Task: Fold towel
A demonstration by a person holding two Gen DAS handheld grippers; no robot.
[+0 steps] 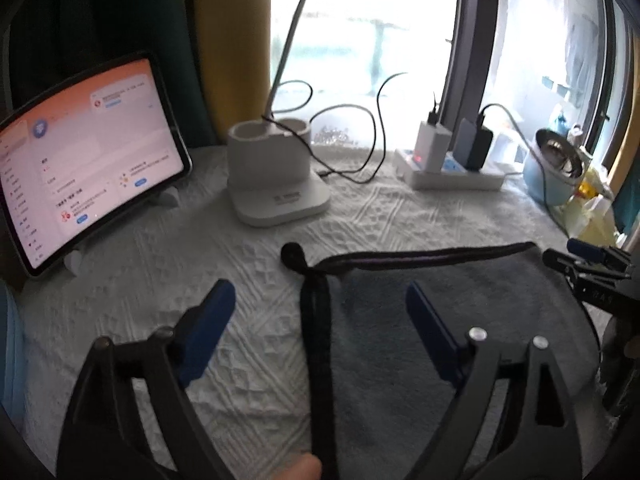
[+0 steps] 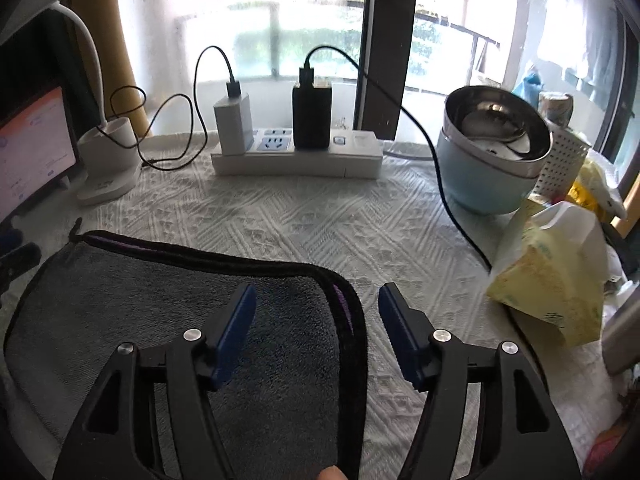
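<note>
A dark grey towel (image 1: 400,320) with a black border lies folded flat on the white textured tablecloth (image 1: 180,280). My left gripper (image 1: 320,292) is open and empty, and straddles the towel's left black edge, above it. The towel also shows in the right wrist view (image 2: 160,300). My right gripper (image 2: 316,296) is open and empty, and straddles the towel's right black edge. The right gripper's tip shows at the far right of the left wrist view (image 1: 588,260).
At the back stand a tablet (image 1: 88,160) on a stand, a white lamp base (image 1: 276,172), a power strip (image 2: 296,152) with chargers and cables, a pale blue pot (image 2: 492,148) and a yellow tissue pack (image 2: 556,276).
</note>
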